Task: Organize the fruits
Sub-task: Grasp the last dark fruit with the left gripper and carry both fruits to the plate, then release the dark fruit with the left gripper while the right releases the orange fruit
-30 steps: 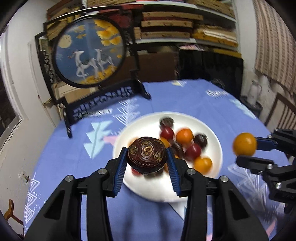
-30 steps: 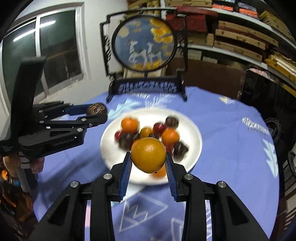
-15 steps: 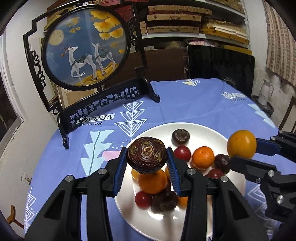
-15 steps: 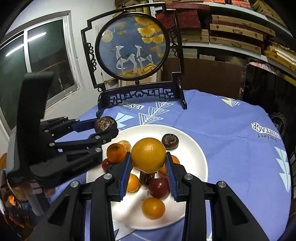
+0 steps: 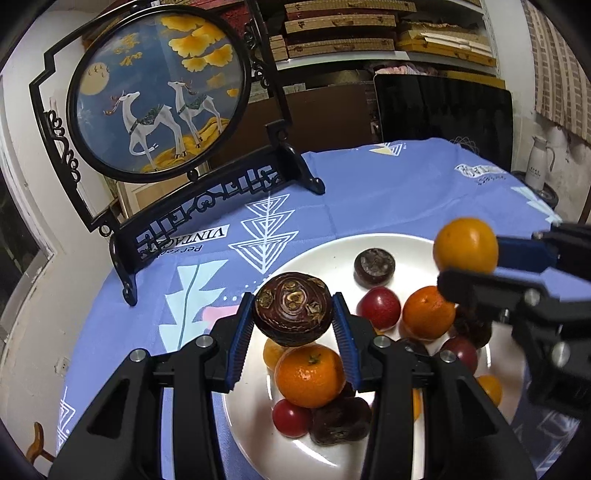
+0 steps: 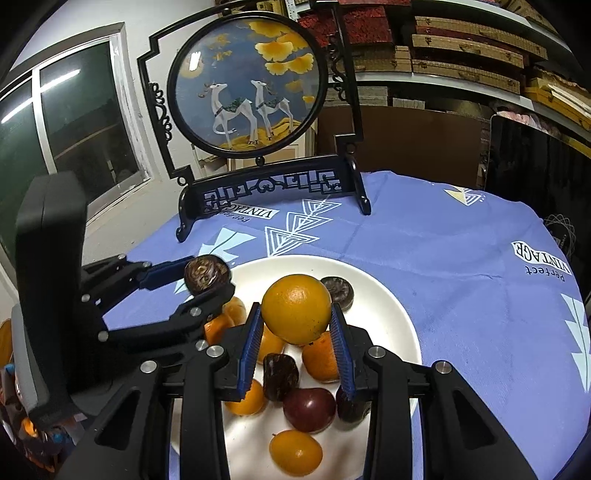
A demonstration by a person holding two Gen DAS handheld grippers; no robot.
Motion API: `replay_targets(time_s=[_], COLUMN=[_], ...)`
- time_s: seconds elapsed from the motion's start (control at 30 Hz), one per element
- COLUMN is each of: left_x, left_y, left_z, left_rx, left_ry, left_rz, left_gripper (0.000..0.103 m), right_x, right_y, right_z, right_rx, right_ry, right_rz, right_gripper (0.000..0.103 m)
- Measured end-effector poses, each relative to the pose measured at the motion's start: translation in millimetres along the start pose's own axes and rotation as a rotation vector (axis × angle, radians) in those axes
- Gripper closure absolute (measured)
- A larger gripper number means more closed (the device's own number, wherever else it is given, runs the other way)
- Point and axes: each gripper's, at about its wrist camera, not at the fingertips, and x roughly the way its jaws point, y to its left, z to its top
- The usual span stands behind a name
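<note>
Fruits (image 6: 295,369): orange, dark red, brown, seemingly glossy.

Setting: home room doubling as storage. Evidence: round counter (image 6: 443,236) under a blue printed tablecloth (image 5: 369,192); ornamental round screen with deer embroidery (image 5: 159,92) on a black carved stand, upper left of frame; wall shelves (image 5: 369,33) stacked with flat boxes, top of frame; window (image 6: 74,122) at left; white jug (image 5: 539,162) and patterned curtain (image 5: 554,62) at right edge; dark chair back (image 5: 443,114) behind the counter.

Blue-clothed table (image 5: 388,192): plate (image 5: 317,258), deer screen (image 5: 159,92)
</note>
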Motion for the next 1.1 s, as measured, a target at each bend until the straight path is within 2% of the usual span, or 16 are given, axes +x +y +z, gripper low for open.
replay_targets(time_s=[0.4,0.47,0.53,0.57,0.6,0.67,0.73,0.8,0.87,1.1], left_x=[8.3,10.7,10.1,9.1,6.8,-2.0,-12.7,-26.4,-47.6,-103.2], left_y=[-1.4,-1.8,-0.9,0.1,1.1,4.3,4.6,4.5,4.9,11.4], left_z=[0.8,0.0,-1.0,-0.9,-0.8,-0.7,-1.3,-3.3,-8.9,-19.9], left_rx=[0.013,0.013,0.012,0.009,0.006,-0.005,0.0,0.005,0.002,-0.063], left_ry=[0.004,0.012,0.012,0.006,-0.001,-0.029,-0.056,-0.093,-0.151,-0.237], left_rz=[0.008,0.011,0.012,0.016,0.017,0.017,0.028,0.04,0.057,0.03], left_gripper=[0.061,0.061,0.06,0.052,0.04,0.032,0.025,0.01,0.007,0.005], right_x=[13.4,14.0,8.2,2.8,-3.2,-14.6,-30.7,-43.0,-60.3,-98.9], right_y=[-2.1,-1.7,0.0,0.2,-0.2,-1.7,-1.9,-2.9,-4.7,-2.5], right_z=[3.1,4.0,5.7,6.6,7.0,6.9,4.2,0.7,-11.0,-50.3], right_rx=[0.011,0.008,0.007,0.009,0.014,0.021,0.024,0.036,0.057,0.065], right_ry=[0.025,0.027,0.003,-0.011,-0.026,-0.058,-0.092,-0.117,-0.15,-0.186], right_rz=[-0.001,0.002,-0.003,-0.004,-0.005,-0.013,-0.002,-0.003,-0.002,-0.055], right_gripper=[0.066,0.059,0.057,0.052,0.048,0.037,0.034,0.028,0.02,0.019])
